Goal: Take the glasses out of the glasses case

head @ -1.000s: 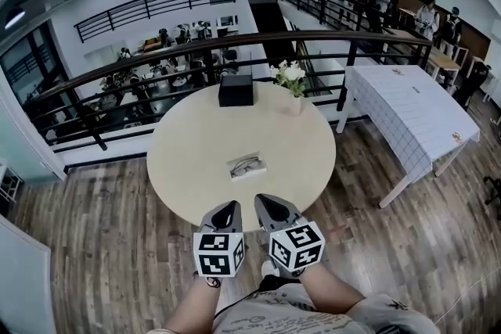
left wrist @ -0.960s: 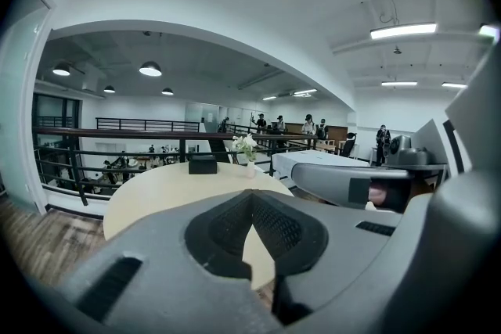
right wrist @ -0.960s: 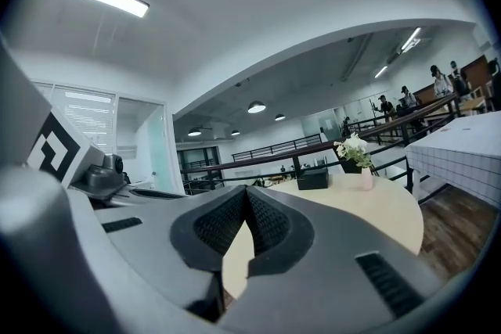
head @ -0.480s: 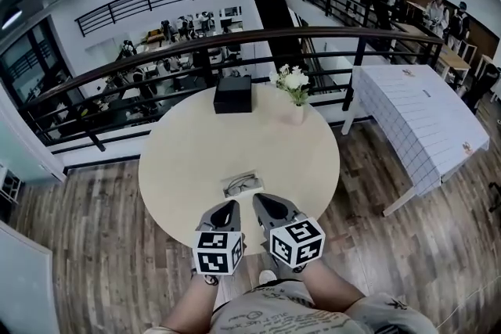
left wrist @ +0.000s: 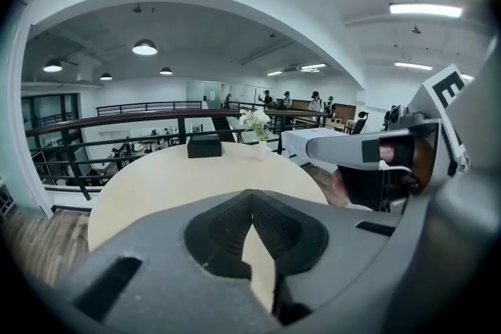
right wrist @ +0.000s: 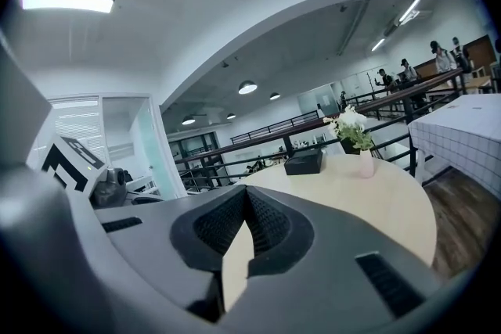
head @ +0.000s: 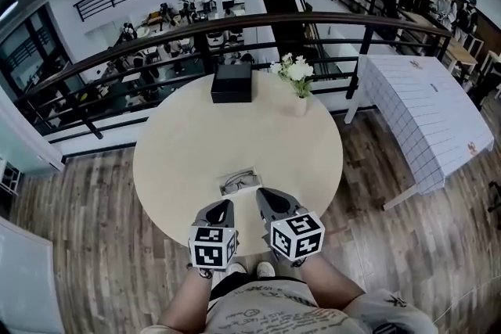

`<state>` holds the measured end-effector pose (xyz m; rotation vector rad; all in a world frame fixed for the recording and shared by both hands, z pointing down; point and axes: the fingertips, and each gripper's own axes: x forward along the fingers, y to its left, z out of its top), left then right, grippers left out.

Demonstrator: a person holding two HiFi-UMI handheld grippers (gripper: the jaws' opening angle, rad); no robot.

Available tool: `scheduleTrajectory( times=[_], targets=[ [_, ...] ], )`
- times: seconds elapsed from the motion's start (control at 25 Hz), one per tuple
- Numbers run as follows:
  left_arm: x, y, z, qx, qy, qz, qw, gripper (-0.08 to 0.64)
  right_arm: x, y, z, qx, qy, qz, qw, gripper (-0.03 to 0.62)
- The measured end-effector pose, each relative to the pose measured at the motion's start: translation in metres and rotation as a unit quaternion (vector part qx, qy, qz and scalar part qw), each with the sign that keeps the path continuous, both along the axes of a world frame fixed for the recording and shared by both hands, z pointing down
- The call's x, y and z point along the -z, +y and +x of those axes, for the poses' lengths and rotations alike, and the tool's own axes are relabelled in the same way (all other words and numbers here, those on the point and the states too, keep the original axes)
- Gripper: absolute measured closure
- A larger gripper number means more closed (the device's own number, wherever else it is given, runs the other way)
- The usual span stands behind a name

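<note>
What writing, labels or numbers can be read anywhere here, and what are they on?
No text can be read in any of these views.
Marker cubes: black-and-white square patterns only, not letters.
Person's shirt: some printed wording, too blurred to read.
White tablecloth: small marks near its edges, too small to read.
Black box: no print visible.
</note>
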<state>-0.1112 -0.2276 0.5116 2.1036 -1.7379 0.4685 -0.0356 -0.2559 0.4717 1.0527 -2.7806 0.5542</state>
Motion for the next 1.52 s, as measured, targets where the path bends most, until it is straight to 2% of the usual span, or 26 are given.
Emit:
scheduleTrajectory(
  times=[0.12, 0.32, 0.48, 0.68, 0.76, 0.8, 0.88, 1.16, 1.52],
  targets=[
    [-0.012, 0.006, 0.000, -0.010, -0.015, -0.007, 0.9998, 0.548, -0.015, 0.008, 0.005, -0.002, 0.017, -0.011, 1.000, 0.577],
    [-0.028, -0.027, -0.021, -0.027, -0.047, -0.027, 0.9982, 0.548, -0.029, -0.025, -0.008, -0.027, 0.028, -0.037, 0.999, 0.577],
    [-0.033, -0.017, -0.034, -0.041, -0.061, -0.049, 0.9961, 0.546, -0.026, -0.011, -0.016, -0.043, 0.036, -0.045, 0.997, 0.577],
    [-0.055, -0.081, -0.026, -0.058, -0.069, -0.051, 0.9946, 0.546, -0.043, -0.060, 0.004, -0.056, 0.049, -0.050, 0.996, 0.577],
    [-0.063, -0.099, -0.028, -0.077, -0.093, -0.054, 0.9912, 0.545, -0.045, -0.069, 0.003, -0.057, 0.055, -0.050, 0.996, 0.577],
    [-0.069, -0.106, -0.027, -0.091, -0.112, -0.058, 0.9879, 0.533, -0.047, -0.072, 0.004, -0.059, 0.057, -0.049, 0.995, 0.577],
    [-0.081, -0.117, -0.025, -0.119, -0.148, -0.068, 0.9795, 0.465, -0.048, -0.076, 0.008, -0.065, 0.060, -0.050, 0.995, 0.577],
    [-0.118, -0.151, -0.018, -0.167, -0.226, -0.093, 0.9553, 0.458, -0.054, -0.090, 0.032, -0.095, 0.067, -0.061, 0.991, 0.577],
    [-0.184, -0.162, -0.015, -0.243, -0.311, -0.145, 0.9076, 0.456, -0.057, -0.110, 0.064, -0.142, 0.075, -0.068, 0.985, 0.577]
  ],
)
